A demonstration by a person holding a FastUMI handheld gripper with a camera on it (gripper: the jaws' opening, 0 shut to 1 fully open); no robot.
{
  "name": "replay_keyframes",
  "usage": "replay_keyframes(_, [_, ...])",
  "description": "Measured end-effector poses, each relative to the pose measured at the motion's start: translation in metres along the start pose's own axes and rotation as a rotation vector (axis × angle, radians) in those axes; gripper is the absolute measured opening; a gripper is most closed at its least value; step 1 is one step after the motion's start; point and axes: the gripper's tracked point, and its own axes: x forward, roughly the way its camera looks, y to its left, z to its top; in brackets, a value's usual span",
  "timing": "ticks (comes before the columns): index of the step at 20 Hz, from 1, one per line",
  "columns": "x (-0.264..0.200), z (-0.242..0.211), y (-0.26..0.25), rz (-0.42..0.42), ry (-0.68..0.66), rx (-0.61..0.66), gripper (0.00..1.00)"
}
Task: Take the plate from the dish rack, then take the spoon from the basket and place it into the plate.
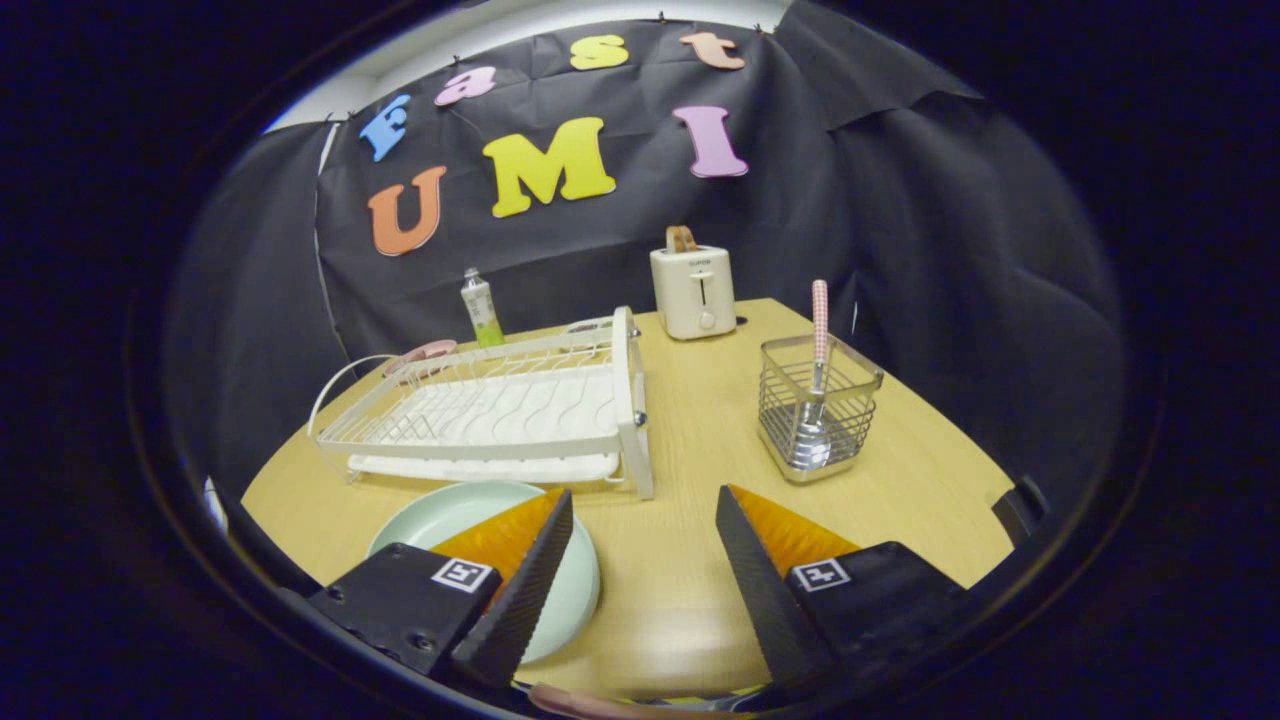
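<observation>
Your tongs (640, 560) are wide apart, holding nothing; the plate (470, 510) lies lower left on the counter (700, 420), the spoon (818, 400) stands right of middle in the basket (815, 420) and could tip it

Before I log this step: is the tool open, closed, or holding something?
Tool: open, holding nothing; plate on the table by one finger, spoon in the basket ahead.

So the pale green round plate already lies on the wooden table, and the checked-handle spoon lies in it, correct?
Not quite. In the gripper view the checked-handle spoon stands in the wire basket. The pale green round plate lies on the wooden table, with nothing between the open gripper fingers.
</observation>
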Motion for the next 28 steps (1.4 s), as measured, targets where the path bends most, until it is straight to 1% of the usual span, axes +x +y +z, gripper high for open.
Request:
replay_keyframes(1, [0.0,0.007,-0.008,-0.015,-0.029,-0.01,0.95])
replay_keyframes(3, [0.004,0.02,-0.028,-0.071,-0.074,-0.048,0.97])
replay_keyframes(4, [0.005,0.024,-0.035,-0.086,-0.077,-0.052,0.98])
replay_keyframes(5, [0.007,0.03,-0.037,-0.069,-0.08,-0.045,0.99])
replay_keyframes(7, [0.015,0.043,-0.053,-0.076,-0.084,-0.027,0.99])
replay_keyframes(8, [0.019,0.05,-0.066,-0.108,-0.096,-0.019,0.99])
replay_keyframes(10, [0.027,0.071,-0.081,-0.13,-0.148,-0.054,0.98])
replay_keyframes(12, [0.033,0.088,-0.093,-0.135,-0.179,-0.093,0.98])
replay_keyframes(15, [0.051,0.097,-0.117,-0.157,-0.137,-0.1,0.98])
replay_keyframes(17, [0.066,0.101,-0.126,-0.137,-0.095,-0.081,0.98])
replay_keyframes(19, [0.08,0.11,-0.14,-0.138,-0.081,-0.09,0.98])
replay_keyframes(21, [0.096,0.12,-0.143,-0.117,-0.059,-0.077,0.98])
replay_keyframes(24, [0.119,0.121,-0.145,-0.081,0.019,-0.036,0.98])
replay_keyframes(25, [0.123,0.124,-0.147,-0.081,0.032,-0.016,0.97])
replay_keyframes(26, [0.129,0.126,-0.144,-0.058,0.043,0.004,0.95])
replay_keyframes(27, [0.133,0.12,-0.139,-0.031,0.065,0.009,0.8])
replay_keyframes(28, [0.135,0.117,-0.139,-0.041,0.069,0.008,0.64])
